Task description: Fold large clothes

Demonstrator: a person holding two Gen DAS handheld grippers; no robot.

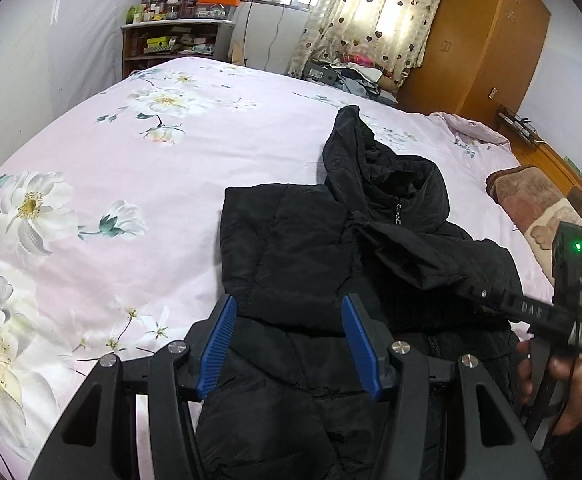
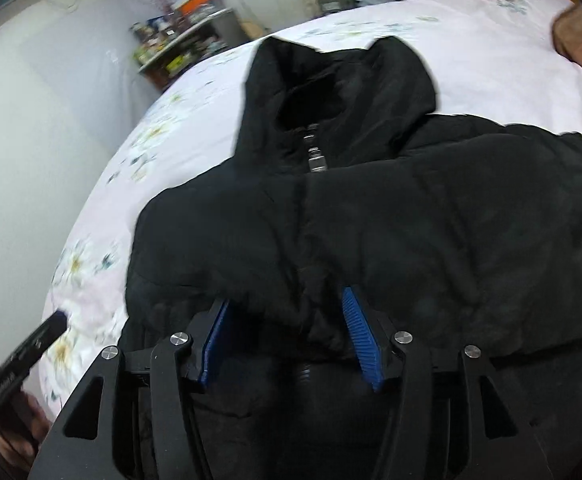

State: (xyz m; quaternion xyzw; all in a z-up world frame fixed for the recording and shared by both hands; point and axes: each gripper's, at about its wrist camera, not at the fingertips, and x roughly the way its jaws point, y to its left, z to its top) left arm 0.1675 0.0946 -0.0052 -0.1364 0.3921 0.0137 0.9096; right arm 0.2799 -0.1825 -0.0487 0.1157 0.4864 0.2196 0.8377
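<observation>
A black hooded puffer jacket (image 1: pixel 291 264) lies face up on a bed with a pale pink floral cover (image 1: pixel 103 184), its hood (image 1: pixel 375 168) pointing toward the far side and its zip (image 2: pixel 315 148) closed up to the collar. Both sleeves appear already folded in across the chest, so the body forms a compact dark block. It looks padded, soft and fairly light, with a smooth shell that is probably slippery; it is likely to spring back and trap air, so a fold may need pressing down. A thick seam, the hem or the folded sleeve edge looks like the surest place to pinch, rather than the smooth quilted panels. The left gripper (image 1: pixel 289 340) hovers over the near left part of the jacket, its blue pads (image 1: pixel 219 348) standing moderately apart with quilted fabric behind the gap and nothing pinched between them. The right gripper (image 2: pixel 289 336) sits low over the jacket's near middle, its jaws parted as well; a ridge of fabric bulges up between the blue pads, but they do not appear to press on it. Seen from the left camera, the right tool and the hand (image 1: pixel 563 384) holding it are at the jacket's near right edge. A cluttered shelf (image 1: pixel 171 40), a curtained window (image 1: pixel 371 12) and a wooden wardrobe (image 1: pixel 487 36) stand beyond the bed.
</observation>
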